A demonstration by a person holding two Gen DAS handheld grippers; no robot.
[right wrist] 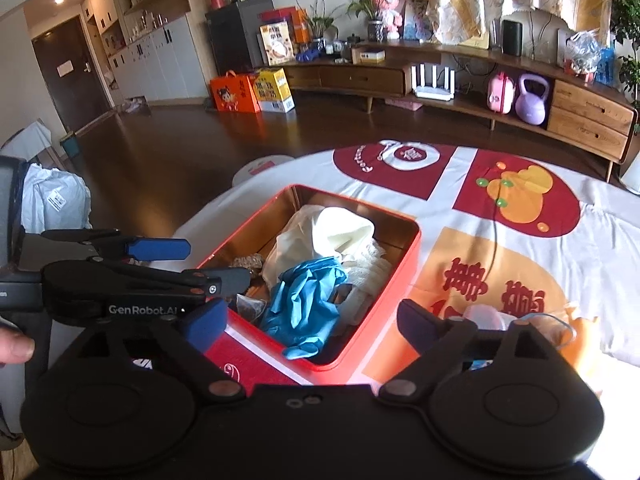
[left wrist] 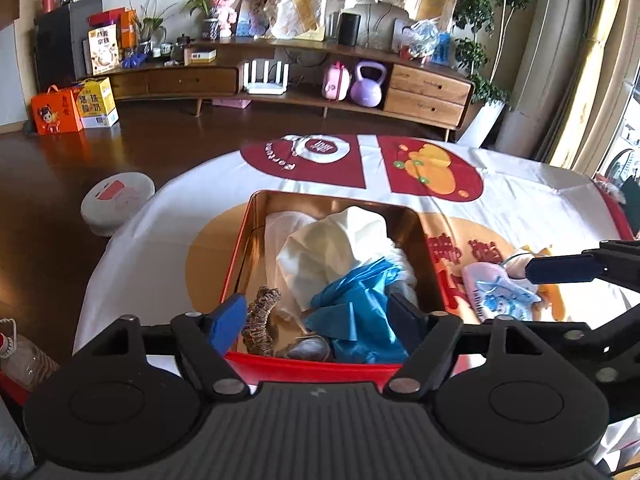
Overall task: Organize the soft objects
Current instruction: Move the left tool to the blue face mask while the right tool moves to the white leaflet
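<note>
Soft objects already fill the red tin [left wrist: 236, 256], while a pale mask [left wrist: 496, 292] lies at its three o'clock; both grippers, left [left wrist: 316, 318] and right [right wrist: 312, 326], gape empty, so gathering that mask likely comes next.

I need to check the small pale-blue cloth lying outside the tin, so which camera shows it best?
The left wrist view: the cloth lies in plain sight on the tablecloth, right of the tin. In the right wrist view the right gripper hides most of it.
</note>
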